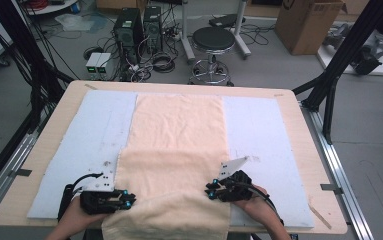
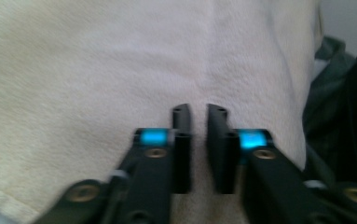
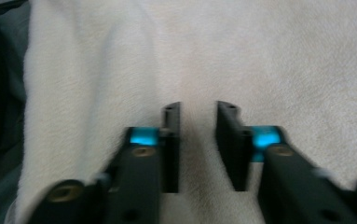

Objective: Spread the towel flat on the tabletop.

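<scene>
Pinching the towel [image 1: 176, 150] hem, left claw [image 1: 125, 201] and right claw [image 1: 212, 191] nearly pressed together (thin bite); uneven pull could slip a corner.

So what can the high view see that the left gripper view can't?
The high view takes in the whole table, the pale blue mat, the right gripper, the stool and the computers on the floor. The left gripper view gets close on its own two black fingers, narrowly apart over fuzzy fabric. Both show the cream towel and the left gripper at its near edge.
</scene>
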